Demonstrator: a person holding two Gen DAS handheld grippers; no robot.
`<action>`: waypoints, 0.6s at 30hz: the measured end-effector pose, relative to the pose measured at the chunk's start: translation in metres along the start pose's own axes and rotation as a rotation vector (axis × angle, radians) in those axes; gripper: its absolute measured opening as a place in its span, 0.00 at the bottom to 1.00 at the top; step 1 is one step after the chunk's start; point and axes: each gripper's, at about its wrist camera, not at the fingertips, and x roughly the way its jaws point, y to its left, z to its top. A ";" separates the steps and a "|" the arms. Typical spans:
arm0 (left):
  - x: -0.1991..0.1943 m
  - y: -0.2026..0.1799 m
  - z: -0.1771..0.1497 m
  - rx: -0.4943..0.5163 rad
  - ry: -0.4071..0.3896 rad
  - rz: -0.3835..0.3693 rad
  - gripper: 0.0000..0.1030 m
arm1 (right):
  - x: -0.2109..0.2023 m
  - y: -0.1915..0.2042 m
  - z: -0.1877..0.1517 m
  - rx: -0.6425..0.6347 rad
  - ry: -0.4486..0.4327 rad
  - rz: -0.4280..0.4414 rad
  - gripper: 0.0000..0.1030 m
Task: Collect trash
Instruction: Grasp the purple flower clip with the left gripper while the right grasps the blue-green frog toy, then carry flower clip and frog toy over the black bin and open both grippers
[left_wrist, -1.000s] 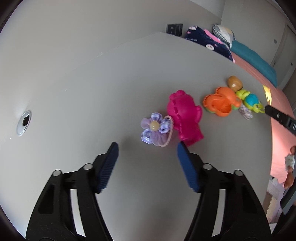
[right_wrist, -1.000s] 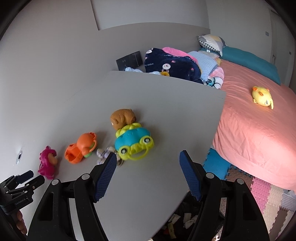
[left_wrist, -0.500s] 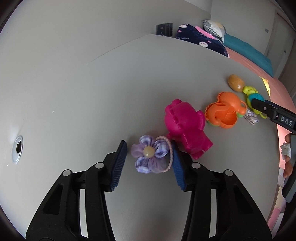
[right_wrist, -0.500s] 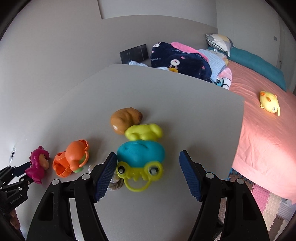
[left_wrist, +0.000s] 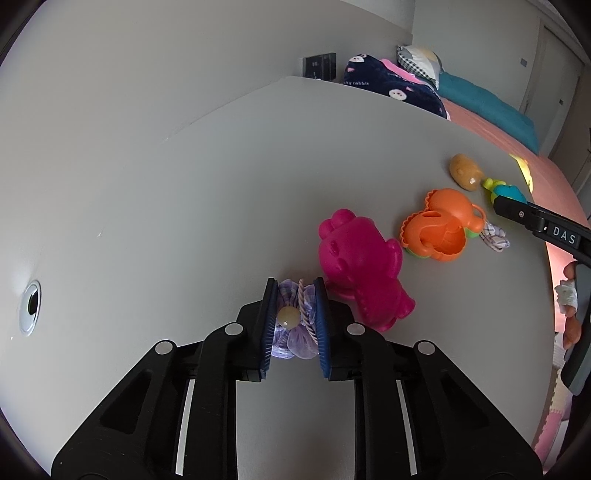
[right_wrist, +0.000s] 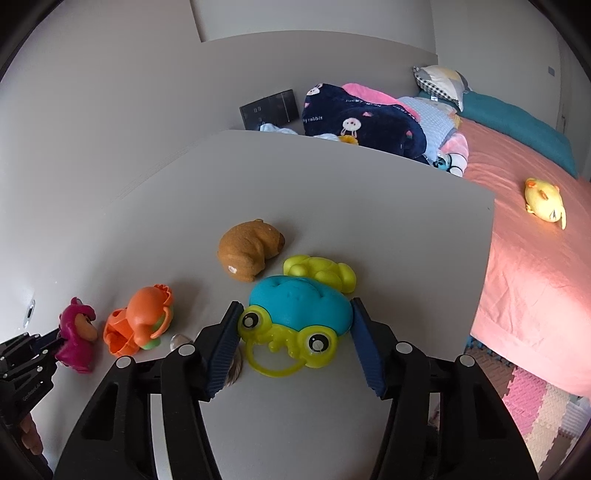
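Observation:
My left gripper is shut on a purple flower hair tie that lies on the grey table, its blue pads pressing both sides. A pink bear toy lies just right of it. My right gripper is open, its pads on either side of a blue and green frog toy, the left pad close to the frog's eye. A crumpled checked scrap lies beside the orange toy; in the right wrist view it is mostly hidden behind my left finger.
A brown animal toy and a yellow-green toy lie behind the frog. The table's right edge drops toward a pink bed with a yellow plush. A cable hole sits at the table's left.
My left gripper moved forward over the flower hair tie and closed on it. My right gripper moved forward until its open pads came around the frog toy.

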 end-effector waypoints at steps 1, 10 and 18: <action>-0.001 0.000 -0.001 -0.004 0.001 -0.003 0.17 | -0.002 0.000 0.000 -0.002 -0.003 -0.001 0.58; -0.028 -0.008 -0.013 -0.018 -0.026 -0.033 0.16 | -0.039 -0.003 -0.009 0.008 -0.037 0.004 0.58; -0.056 -0.029 -0.021 -0.004 -0.062 -0.070 0.16 | -0.081 -0.010 -0.025 0.019 -0.072 0.003 0.58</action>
